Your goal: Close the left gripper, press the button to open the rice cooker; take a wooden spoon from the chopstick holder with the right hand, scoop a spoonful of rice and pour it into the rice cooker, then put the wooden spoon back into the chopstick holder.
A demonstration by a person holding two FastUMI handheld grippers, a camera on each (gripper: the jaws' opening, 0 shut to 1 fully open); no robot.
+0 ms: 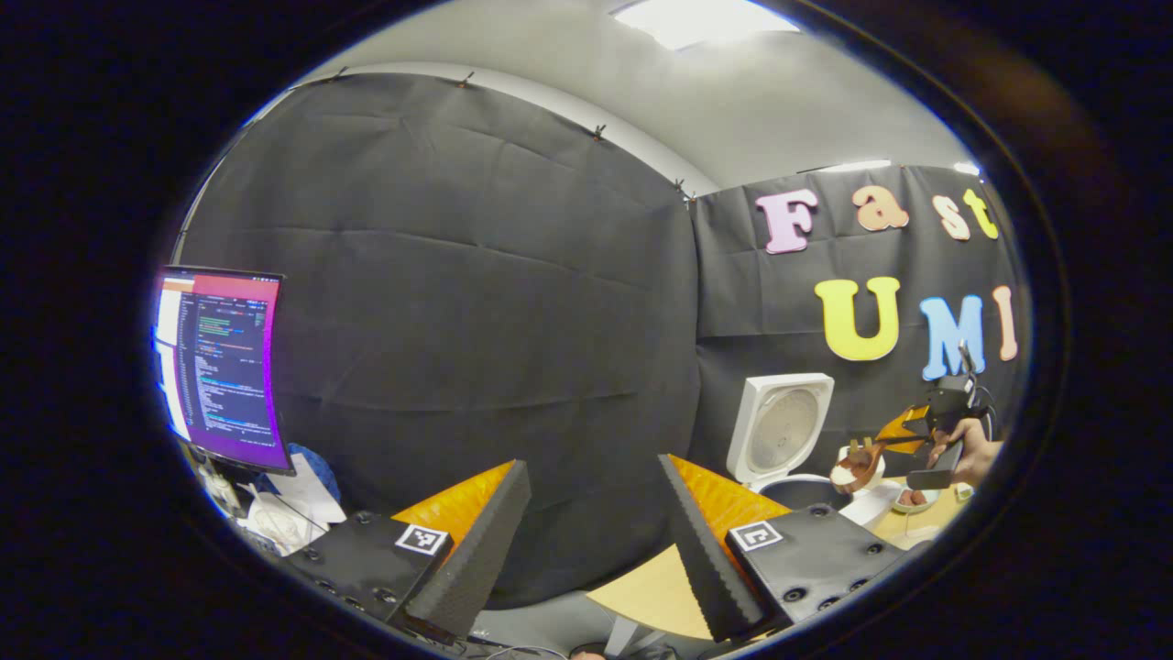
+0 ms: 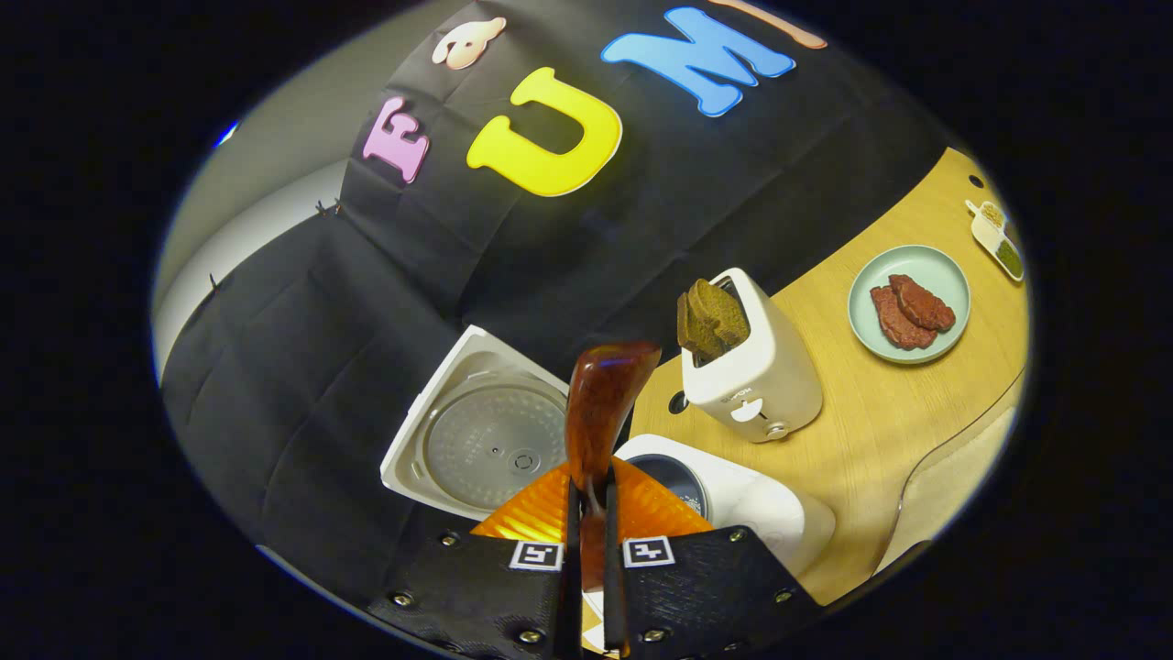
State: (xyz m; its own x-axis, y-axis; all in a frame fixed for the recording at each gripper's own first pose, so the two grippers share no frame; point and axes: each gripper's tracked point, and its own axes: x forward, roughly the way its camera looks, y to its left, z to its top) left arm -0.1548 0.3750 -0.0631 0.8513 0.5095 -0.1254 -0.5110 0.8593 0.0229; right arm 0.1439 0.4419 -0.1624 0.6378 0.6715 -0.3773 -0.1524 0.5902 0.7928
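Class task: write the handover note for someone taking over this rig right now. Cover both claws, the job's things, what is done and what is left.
Left claw: open, holding nothing, away from the cooker.
Right claw: shut on the wooden spoon, held above the rice cooker.
Cooker lid is up: button step done, spoon taken.
I cannot tell whether rice has been poured.
Left: finish pouring if needed, return the spoon to the chopstick holder.

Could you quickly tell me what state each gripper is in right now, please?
Left gripper: open, holding nothing.
Right gripper: shut on the wooden spoon, above the open rice cooker.
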